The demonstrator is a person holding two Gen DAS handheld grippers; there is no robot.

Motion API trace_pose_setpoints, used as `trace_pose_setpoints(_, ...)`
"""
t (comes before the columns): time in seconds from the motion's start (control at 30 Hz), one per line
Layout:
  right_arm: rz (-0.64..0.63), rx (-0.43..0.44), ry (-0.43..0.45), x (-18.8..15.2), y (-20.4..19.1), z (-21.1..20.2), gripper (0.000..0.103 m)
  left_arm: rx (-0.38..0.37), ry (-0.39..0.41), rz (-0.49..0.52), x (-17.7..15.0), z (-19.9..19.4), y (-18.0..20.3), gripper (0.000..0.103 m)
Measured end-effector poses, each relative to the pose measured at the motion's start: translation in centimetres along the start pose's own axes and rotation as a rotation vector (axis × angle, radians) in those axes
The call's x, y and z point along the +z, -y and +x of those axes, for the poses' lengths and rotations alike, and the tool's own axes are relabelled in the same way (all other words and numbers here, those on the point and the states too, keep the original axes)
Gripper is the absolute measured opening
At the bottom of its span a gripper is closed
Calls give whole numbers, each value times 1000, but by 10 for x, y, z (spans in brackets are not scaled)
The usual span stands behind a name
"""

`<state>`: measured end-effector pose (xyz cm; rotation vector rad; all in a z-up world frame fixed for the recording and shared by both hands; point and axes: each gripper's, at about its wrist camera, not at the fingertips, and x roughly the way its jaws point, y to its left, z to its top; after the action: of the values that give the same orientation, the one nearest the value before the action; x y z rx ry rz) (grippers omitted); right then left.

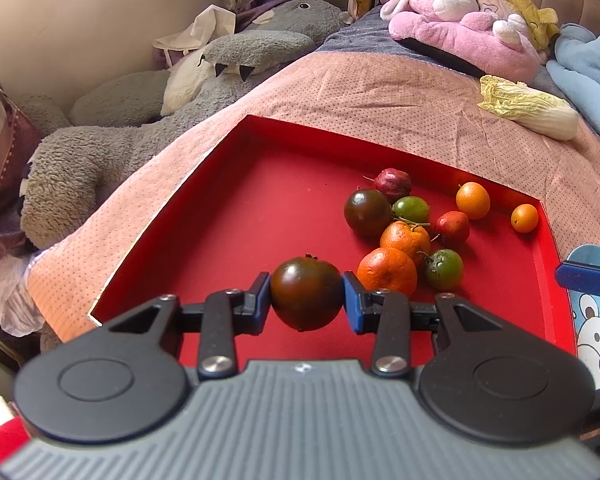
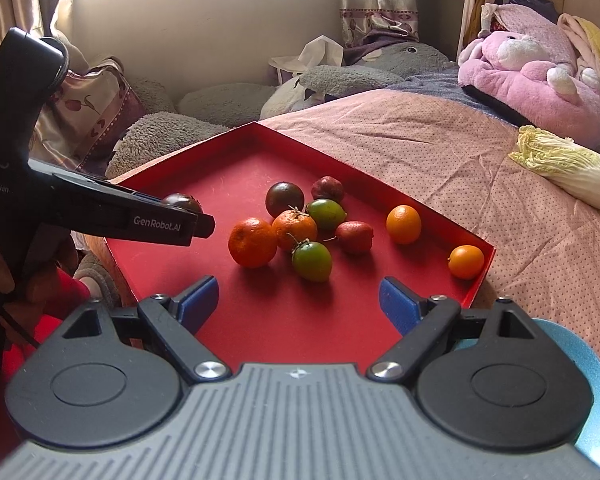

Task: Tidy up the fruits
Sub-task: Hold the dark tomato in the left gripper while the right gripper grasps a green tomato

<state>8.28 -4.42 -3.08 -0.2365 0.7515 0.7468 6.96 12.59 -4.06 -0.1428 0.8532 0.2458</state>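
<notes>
A red tray [image 1: 204, 216] [image 2: 228, 160] lies on a pink bedcover. My left gripper [image 1: 306, 294] is shut on a dark brown-red tomato [image 1: 306, 294] [image 2: 182, 201] and holds it over the tray's left part. A cluster lies in the tray: another dark tomato [image 1: 367, 213] [image 2: 285, 199], two tangerines [image 1: 386, 271] [image 2: 253, 242], two green tomatoes [image 1: 444, 269] [image 2: 312, 261], two small red fruits [image 1: 453, 227] [image 2: 354, 237] and two small oranges [image 1: 473, 200] [image 2: 403, 224] near the right wall. My right gripper [image 2: 298, 304] is open and empty above the tray's near edge.
A napa cabbage [image 1: 528, 108] [image 2: 568, 166] lies on the bedcover right of the tray. A grey plush [image 1: 112, 148] lies left of the bed, a pink plush [image 1: 468, 28] at the back. A blue patterned item [image 1: 598, 320] sits by the tray's right edge.
</notes>
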Motion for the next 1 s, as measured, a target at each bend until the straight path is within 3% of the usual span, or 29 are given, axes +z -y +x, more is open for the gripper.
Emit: trace_pose_setpoints(1.0, 7, 15, 0, -2, 9, 11, 90, 6, -4, -9, -1, 2, 3, 41)
